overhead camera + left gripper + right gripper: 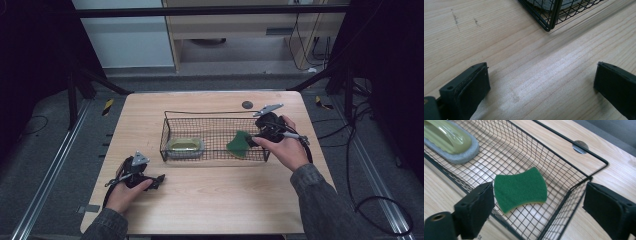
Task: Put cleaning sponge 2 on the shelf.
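So we've got the basket [215, 136] sitting mid-desk [215, 205], and that's our anchor. Inside it, the green sponge [520, 188] lies flat on the mesh at the right end, and the brush [185, 146] with its olive handle sits at the left end. Our right tongs [537, 206] hang over the basket's right end, jaws wide apart with the sponge loose between them, gripping nothing. We reckon it's either just dropped or about to be grabbed, can't say which. Left tongs [541, 85] rest on the desk near the basket's front-left corner, jaws apart and empty, parked out of the way.
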Available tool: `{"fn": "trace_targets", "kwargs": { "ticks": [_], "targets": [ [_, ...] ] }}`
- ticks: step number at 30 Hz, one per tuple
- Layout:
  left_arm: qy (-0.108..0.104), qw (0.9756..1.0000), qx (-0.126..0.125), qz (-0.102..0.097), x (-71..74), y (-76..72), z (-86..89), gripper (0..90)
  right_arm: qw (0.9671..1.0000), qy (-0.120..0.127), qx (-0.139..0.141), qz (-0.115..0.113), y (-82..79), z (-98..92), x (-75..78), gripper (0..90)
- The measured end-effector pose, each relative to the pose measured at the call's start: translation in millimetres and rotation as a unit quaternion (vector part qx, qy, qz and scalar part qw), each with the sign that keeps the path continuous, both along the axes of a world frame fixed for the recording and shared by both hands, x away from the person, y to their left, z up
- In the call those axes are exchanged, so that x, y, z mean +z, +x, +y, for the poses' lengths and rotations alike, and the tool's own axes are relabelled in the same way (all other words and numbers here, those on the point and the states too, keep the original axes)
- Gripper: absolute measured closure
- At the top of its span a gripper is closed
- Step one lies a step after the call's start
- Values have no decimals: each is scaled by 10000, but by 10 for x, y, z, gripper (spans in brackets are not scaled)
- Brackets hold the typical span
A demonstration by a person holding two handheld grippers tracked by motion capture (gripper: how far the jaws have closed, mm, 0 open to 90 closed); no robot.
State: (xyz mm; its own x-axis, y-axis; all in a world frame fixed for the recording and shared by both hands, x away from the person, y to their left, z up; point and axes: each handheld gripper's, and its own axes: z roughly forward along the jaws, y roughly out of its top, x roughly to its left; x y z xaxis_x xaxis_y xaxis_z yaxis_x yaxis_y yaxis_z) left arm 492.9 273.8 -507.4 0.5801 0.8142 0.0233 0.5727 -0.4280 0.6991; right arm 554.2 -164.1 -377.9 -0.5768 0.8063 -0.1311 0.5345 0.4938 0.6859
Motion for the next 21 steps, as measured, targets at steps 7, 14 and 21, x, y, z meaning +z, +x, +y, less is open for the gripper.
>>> {"fn": "trace_targets", "kwargs": {
  "ticks": [7,14,21],
  "targets": [
    [0,10000,4,-1,0,0,-1,0,9987,353,-318,-173,-259,-264,14,67],
    [-2,10000,11,-3,-1,-1,-2,0,9954,577,-689,-318,-556,-552,-108,70],
    [-7,10000,18,-8,-2,-2,-2,0,9905,685,-1163,-281,-660,-784,-423,73]
  ]
}}
